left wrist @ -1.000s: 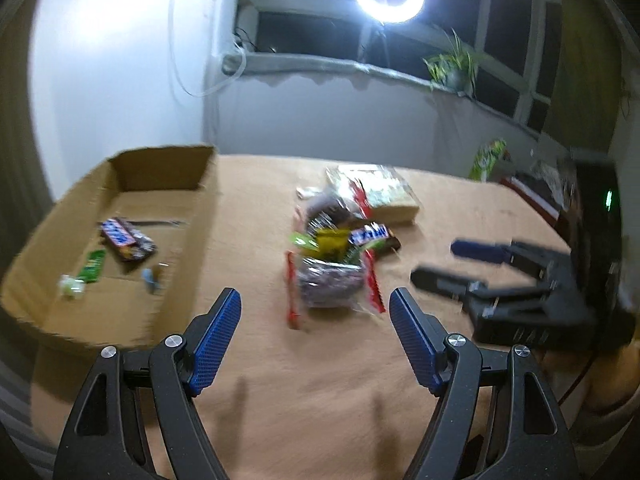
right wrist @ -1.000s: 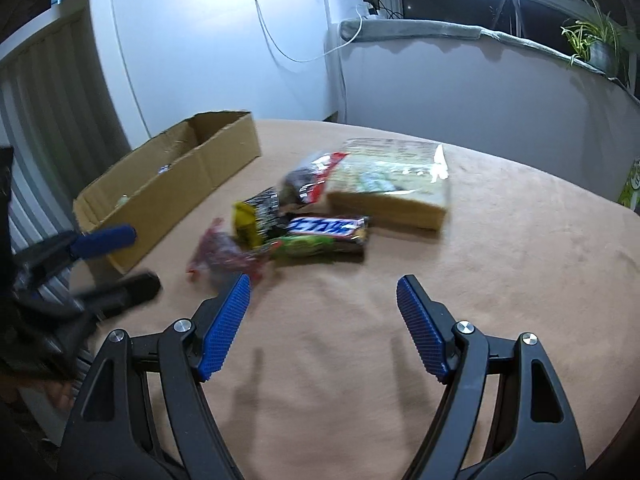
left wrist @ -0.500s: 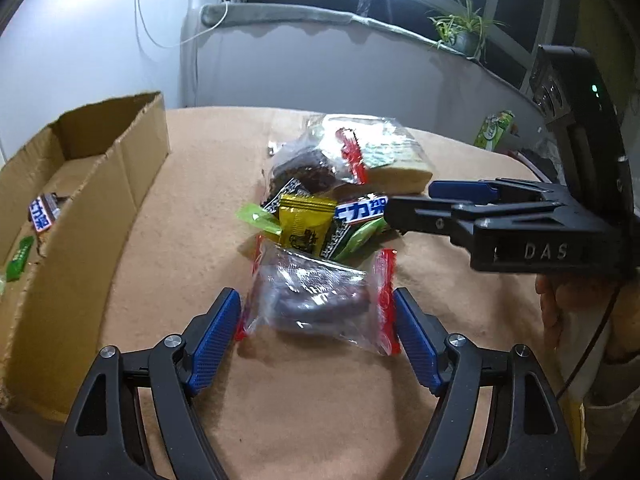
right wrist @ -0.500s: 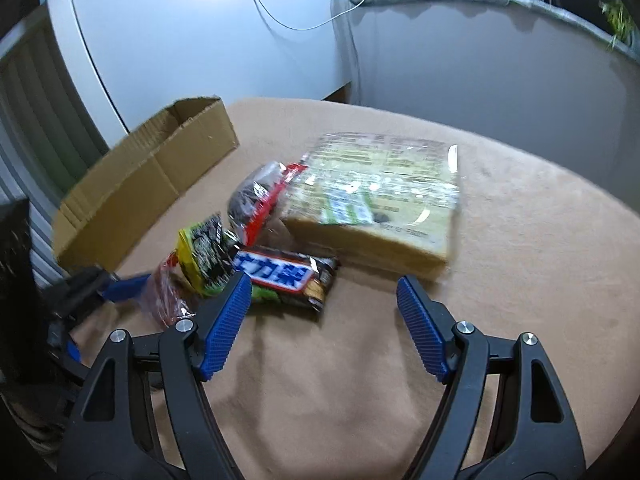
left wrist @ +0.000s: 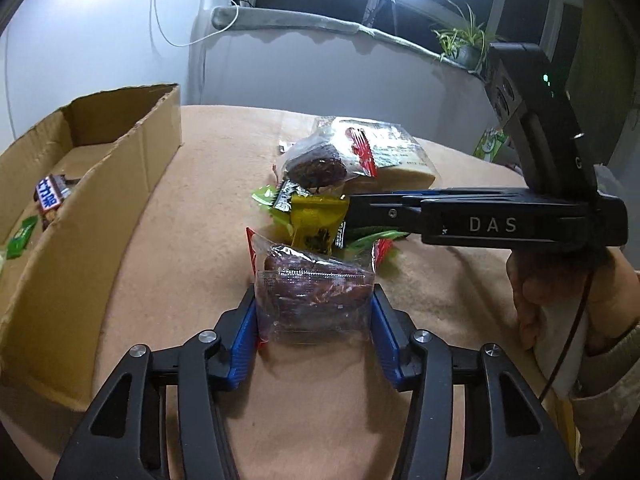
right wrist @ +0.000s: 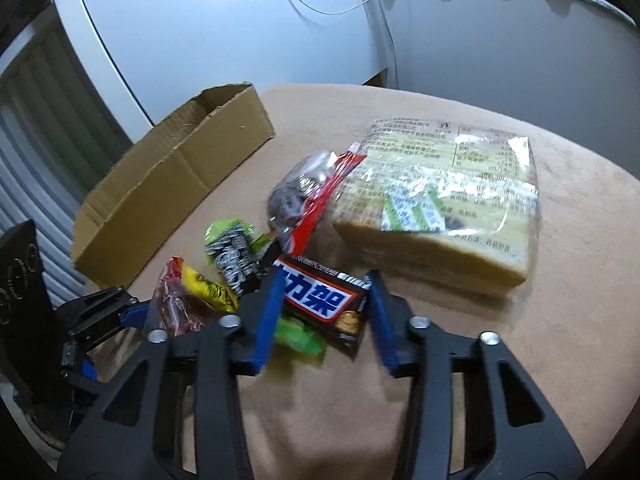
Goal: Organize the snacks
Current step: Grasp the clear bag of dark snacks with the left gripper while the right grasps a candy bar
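Seemingly left tool (left wrist: 314, 320) clamps cake packet (left wrist: 314, 294) (right straddles bar (right wrist: 320, 298)).

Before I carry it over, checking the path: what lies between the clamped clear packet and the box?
Only bare tan tablecloth between packet and cardboard box, left wrist view.

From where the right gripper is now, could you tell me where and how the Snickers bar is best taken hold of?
Grip the Snickers bar across its narrow width, near the end that faces the right gripper, coming from the near side. Its long sides already lie between the blue fingers, and that end rests raised on the green wrapper, so the pads should meet both edges without snagging the bread pack.
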Action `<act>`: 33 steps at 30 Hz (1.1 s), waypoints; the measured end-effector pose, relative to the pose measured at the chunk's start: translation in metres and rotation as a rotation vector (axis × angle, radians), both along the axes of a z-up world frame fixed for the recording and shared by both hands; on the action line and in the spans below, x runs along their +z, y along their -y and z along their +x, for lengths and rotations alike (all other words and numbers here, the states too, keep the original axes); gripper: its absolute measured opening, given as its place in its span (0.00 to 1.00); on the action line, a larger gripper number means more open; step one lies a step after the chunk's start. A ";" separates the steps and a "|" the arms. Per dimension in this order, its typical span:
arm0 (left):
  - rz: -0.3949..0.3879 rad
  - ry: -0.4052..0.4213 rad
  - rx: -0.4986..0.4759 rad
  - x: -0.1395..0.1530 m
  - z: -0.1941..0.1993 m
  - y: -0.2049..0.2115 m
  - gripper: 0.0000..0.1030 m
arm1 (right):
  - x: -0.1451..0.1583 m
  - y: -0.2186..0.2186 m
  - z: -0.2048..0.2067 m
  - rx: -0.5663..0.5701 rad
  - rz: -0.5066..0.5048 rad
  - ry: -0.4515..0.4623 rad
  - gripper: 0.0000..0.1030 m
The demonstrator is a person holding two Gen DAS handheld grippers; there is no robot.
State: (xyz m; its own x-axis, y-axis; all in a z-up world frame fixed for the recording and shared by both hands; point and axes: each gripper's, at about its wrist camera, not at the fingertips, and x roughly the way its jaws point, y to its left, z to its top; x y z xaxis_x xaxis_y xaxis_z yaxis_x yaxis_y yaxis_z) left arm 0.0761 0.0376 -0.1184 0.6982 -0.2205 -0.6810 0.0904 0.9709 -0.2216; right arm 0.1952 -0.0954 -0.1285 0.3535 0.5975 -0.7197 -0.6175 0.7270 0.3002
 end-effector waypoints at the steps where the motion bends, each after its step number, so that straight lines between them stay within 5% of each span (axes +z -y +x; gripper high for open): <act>1: -0.006 0.004 0.001 0.000 -0.003 -0.002 0.49 | 0.001 0.002 -0.002 -0.003 0.004 0.001 0.30; 23: -0.058 0.070 0.005 0.020 -0.046 -0.021 0.48 | 0.025 0.129 -0.082 -0.285 0.120 0.035 0.21; 33: -0.048 0.118 0.013 0.039 -0.057 -0.020 0.48 | 0.046 0.128 -0.091 -0.282 0.158 0.080 0.21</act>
State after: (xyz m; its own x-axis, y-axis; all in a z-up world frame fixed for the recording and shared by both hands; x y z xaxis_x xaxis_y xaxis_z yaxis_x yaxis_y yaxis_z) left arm 0.0187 0.0577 -0.0791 0.7762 -0.2411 -0.5826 0.1062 0.9608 -0.2562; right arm 0.1038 -0.2232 -0.0821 0.5730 0.5697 -0.5892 -0.4246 0.8213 0.3811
